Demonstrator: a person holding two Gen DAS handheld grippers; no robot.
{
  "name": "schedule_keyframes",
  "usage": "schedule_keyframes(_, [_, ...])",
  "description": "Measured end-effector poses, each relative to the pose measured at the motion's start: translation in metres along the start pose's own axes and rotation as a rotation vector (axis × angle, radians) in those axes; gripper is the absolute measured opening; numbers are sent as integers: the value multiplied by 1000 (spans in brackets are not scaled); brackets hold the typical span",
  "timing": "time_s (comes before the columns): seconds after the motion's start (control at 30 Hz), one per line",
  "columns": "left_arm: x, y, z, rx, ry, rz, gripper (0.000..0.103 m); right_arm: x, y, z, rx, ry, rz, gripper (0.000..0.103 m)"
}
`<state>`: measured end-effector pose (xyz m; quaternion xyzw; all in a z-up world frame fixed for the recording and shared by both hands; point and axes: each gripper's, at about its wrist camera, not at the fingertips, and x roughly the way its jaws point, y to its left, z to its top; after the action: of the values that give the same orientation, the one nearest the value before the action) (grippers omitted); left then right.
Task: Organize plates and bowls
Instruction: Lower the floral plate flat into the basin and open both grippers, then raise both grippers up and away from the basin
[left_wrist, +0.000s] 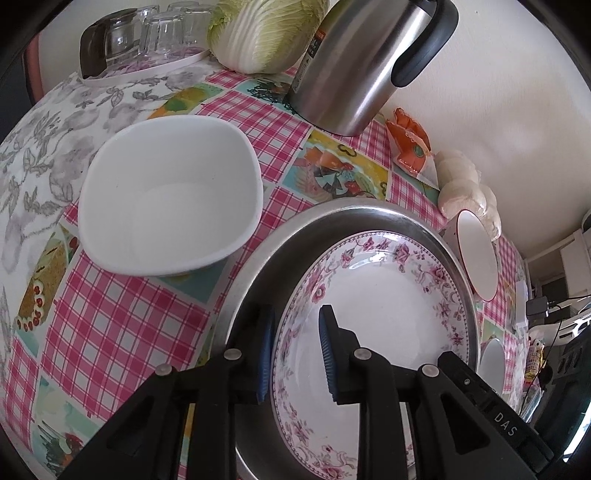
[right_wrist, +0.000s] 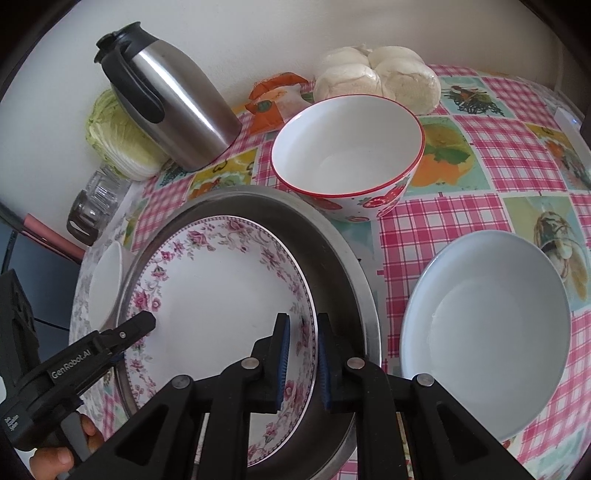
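Note:
A floral plate (left_wrist: 388, 295) (right_wrist: 221, 295) lies inside a round metal tray (left_wrist: 332, 210) (right_wrist: 332, 236). My left gripper (left_wrist: 297, 317) is shut on the plate's left rim, one pad outside it and one inside. On the opposite rim my right gripper (right_wrist: 302, 319) is shut the same way. The left gripper's upper finger (right_wrist: 142, 323) shows over the plate's far edge in the right wrist view. A white square bowl (left_wrist: 170, 199) stands left of the tray. A red-rimmed bowl (right_wrist: 347, 147) sits behind the tray and a pale blue bowl (right_wrist: 487, 332) to its right.
A steel thermos jug (left_wrist: 354, 62) (right_wrist: 177, 110), a cabbage (left_wrist: 266, 29) and upturned glasses (left_wrist: 159, 37) stand along the wall. Bagged buns (right_wrist: 380, 77) and an orange packet (right_wrist: 273, 99) lie behind the red-rimmed bowl. A hand (right_wrist: 55, 458) holds the left gripper.

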<state>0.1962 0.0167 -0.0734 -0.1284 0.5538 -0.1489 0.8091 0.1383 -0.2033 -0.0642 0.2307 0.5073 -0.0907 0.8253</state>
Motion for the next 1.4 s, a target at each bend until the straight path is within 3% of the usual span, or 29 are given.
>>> schedule_keyframes(0.1, [0,-2,0,9,2,13,25,-1,1,-1,-8,-3,-13,22])
schedule_keyframes(0.5, [-2,-7,0,42,5,53,28,-7,1,-1,-41,-25,-46,22])
schedule_keyframes(0.83, [-17,-19,1,92,-32,101,44,-15,2,1,-58,-39,-85,22])
schedule_keyframes(1.0, [-31,-23,3,105,-58,96,46,-27,3,4,-63,-57,-85,22])
schedule_keyframes(1.13, [-43,-27,4,118,-85,110,61,-41,8,5,-76,-82,-98,22])
schedule_keyframes(1.2, [-47,-28,5,128,-97,124,62,-50,11,7,-85,-100,-105,23])
schedule_keyframes(1.4, [-48,-30,4,147,-107,187,64,-72,18,8,-111,-145,-133,47])
